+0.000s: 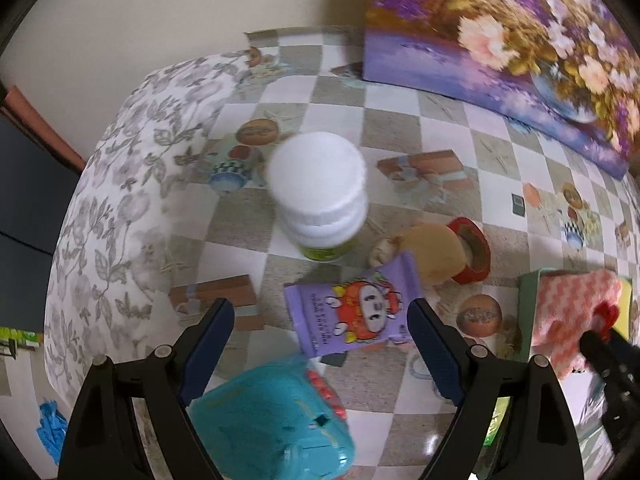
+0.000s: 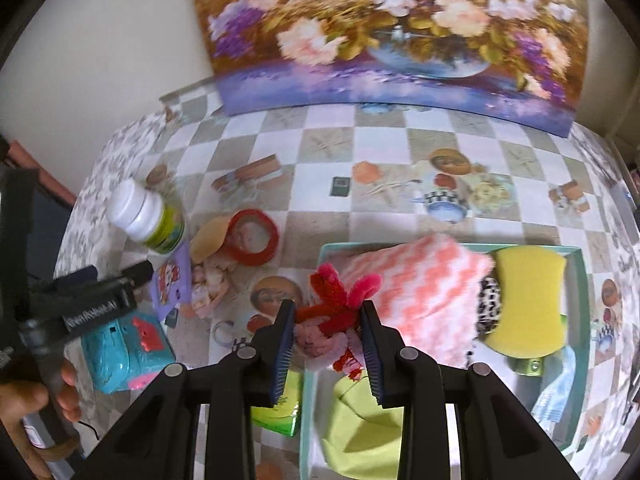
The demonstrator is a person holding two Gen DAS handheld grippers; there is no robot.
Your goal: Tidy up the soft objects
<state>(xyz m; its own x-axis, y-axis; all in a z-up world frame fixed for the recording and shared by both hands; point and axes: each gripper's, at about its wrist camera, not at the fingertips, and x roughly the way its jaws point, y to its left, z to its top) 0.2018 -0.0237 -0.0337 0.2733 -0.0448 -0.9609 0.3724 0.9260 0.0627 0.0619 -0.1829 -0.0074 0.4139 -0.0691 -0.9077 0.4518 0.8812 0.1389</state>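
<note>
The tray (image 2: 580,276) already held a pink cloth (image 2: 416,300) and sponge (image 2: 528,300). The right gripper (image 2: 329,340) clenched a pipe-cleaner toy (image 2: 340,312) over its edge. The left gripper (image 1: 320,344) hung released above the purple packet (image 1: 352,312); several items remained on the tabletop (image 2: 320,152).

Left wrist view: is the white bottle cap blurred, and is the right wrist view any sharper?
Left wrist view: bottle cap is smeared and overexposed, teal toy soft, edges bent by the fisheye. Right wrist view: claw fairly crisp, painting and pink cloth slightly blurred.
</note>
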